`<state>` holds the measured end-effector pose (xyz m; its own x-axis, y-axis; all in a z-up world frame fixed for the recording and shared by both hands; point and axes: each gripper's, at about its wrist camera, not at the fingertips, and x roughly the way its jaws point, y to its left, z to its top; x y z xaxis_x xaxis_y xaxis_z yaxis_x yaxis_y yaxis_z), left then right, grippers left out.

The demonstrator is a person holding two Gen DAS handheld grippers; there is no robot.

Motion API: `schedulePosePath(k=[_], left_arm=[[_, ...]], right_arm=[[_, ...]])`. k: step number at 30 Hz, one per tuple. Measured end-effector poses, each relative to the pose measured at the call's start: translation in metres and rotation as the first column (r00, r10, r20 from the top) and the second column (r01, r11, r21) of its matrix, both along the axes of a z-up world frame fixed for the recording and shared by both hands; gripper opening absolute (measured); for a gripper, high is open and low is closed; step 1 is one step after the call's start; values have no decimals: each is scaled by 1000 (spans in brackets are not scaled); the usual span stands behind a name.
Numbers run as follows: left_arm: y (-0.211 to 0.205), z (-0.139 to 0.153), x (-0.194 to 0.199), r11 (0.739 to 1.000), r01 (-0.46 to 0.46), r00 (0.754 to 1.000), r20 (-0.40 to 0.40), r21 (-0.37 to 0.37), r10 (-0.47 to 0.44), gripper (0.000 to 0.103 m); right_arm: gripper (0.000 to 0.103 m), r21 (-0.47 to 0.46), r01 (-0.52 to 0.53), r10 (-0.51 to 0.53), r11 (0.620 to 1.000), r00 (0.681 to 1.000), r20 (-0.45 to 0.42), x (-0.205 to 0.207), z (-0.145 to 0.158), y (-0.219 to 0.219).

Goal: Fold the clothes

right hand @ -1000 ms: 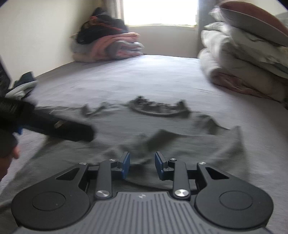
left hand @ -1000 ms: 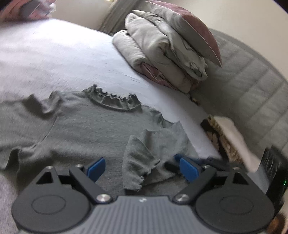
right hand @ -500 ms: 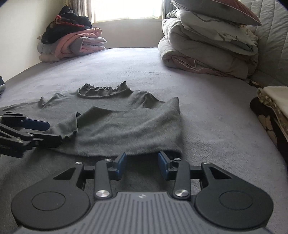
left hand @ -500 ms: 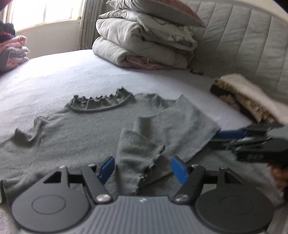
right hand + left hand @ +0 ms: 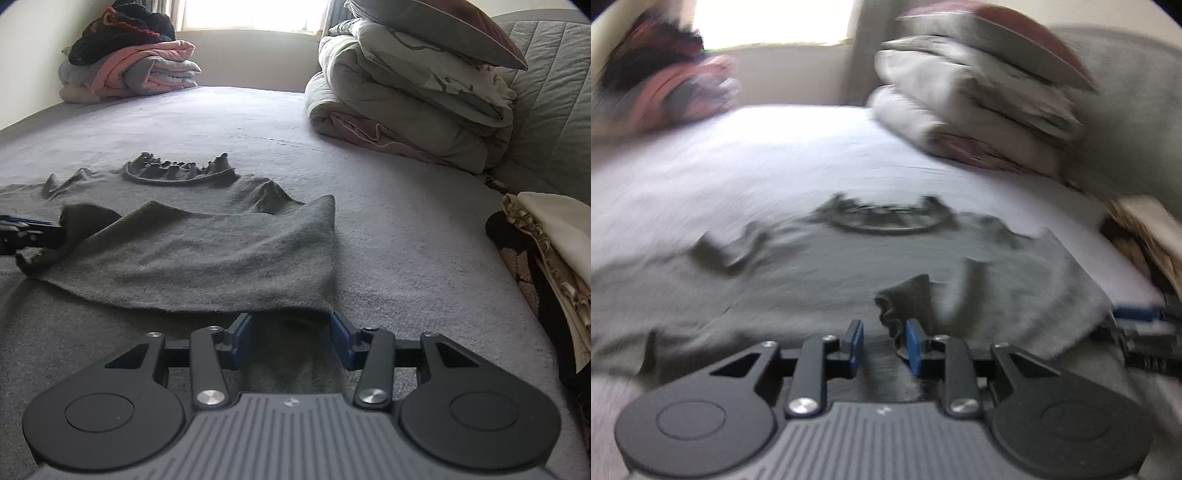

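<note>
A grey long-sleeved shirt [image 5: 831, 266] with a ruffled collar lies face up on the bed, its right sleeve folded across the body. In the blurred left wrist view my left gripper [image 5: 882, 341] is closing; the sleeve cuff [image 5: 905, 299] stands between its pads against the right one, with a gap still showing on the left. In the right wrist view my right gripper [image 5: 291, 334] is opening, its pads on either side of the folded corner of the shirt [image 5: 207, 251]. The left gripper's tip [image 5: 26, 229] shows at the cuff, far left.
Folded bedding with a pillow on top [image 5: 406, 99] is stacked at the back right against the padded headboard [image 5: 554, 74]. A pile of folded clothes [image 5: 125, 62] sits under the window. A cream cloth pile [image 5: 546, 236] lies at the bed's right edge.
My left gripper's jaws have narrowed from wide to close around the sleeve cuff as its view swung. My right gripper moved up to the shirt's folded edge and its jaws widened.
</note>
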<state>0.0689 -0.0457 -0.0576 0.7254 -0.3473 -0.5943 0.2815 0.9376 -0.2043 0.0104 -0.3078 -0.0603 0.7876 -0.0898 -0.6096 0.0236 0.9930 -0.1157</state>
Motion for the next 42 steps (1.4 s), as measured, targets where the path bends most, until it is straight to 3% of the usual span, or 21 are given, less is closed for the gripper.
schedulePosePath(k=[3,5,8,12,13,14,16,19,25,31,35,39,42], left_arm=[[16,-3,8,989,10,998,-63,-149,-20,28],[24,-7,14,962,37,993,-99,-272,-67,49],[28,-13,19,937,35,987,-135,-347,-86,58],[28,-19,21,928,8,990,-128,-371,-60,51],[28,-19,21,926,-6,991,-128,-377,-45,42],[29,-19,21,925,-21,991,-128,-379,-30,24],[32,-18,20,929,-58,992,-126,-367,13,7],[38,-8,13,924,-107,992,-106,-368,72,7],[49,26,-10,926,-191,981,-23,-326,195,6],[76,25,-17,898,-332,943,-94,-289,319,6],[93,14,-15,875,-381,923,-183,-299,339,7],[100,1,-7,874,-395,912,-237,-283,336,7],[100,-7,-3,877,-407,904,-252,-256,347,7]], right_arm=[[49,4,6,-6,1000,1000,-2,1,0,-1],[49,1,7,-7,1000,1000,-2,1,0,0],[49,5,11,-11,1000,1000,-2,2,0,0],[50,13,16,-16,1000,1000,1,4,-1,-1],[51,12,19,-19,1000,1000,1,5,-1,-1],[53,11,24,-24,1000,1000,3,5,-2,-1],[56,6,34,-34,999,999,7,7,-3,-1],[62,-4,47,-47,999,999,18,9,-5,-2],[63,-5,71,-71,997,997,37,16,-7,-11],[63,-41,68,-66,997,997,49,16,-9,-10],[63,-75,58,-54,995,997,49,16,-7,-6],[63,-131,5,2,991,999,50,15,-6,2],[61,-232,-46,63,972,996,66,14,-10,15]])
